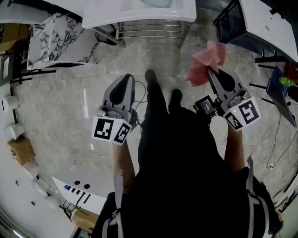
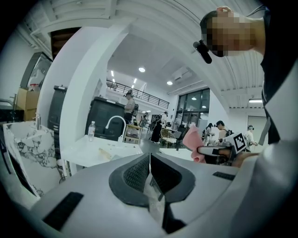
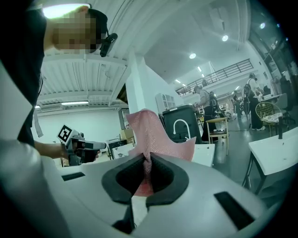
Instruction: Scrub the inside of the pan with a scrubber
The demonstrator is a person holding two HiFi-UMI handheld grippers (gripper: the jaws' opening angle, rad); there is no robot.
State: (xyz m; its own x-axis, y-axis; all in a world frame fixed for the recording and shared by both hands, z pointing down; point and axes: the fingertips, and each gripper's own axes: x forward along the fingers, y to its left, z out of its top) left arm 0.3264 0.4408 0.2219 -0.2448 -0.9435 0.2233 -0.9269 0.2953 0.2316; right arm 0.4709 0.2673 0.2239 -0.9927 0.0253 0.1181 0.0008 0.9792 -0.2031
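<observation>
At centre, person's legs (image 1: 156, 107), left gripper (image 1: 128, 77) to their left, right gripper (image 1: 210, 70) to their right, scrubber (image 1: 205, 62) pinched between its jaws, sink counter (image 1: 139, 14) ahead, marble slab (image 1: 60, 39) left of the counter, table (image 1: 267, 21) far right.

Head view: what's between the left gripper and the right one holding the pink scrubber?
Only the person's dark-clothed legs and stone floor separate the left gripper from the right gripper clamping the pink scrubber; seen in the head view.
</observation>
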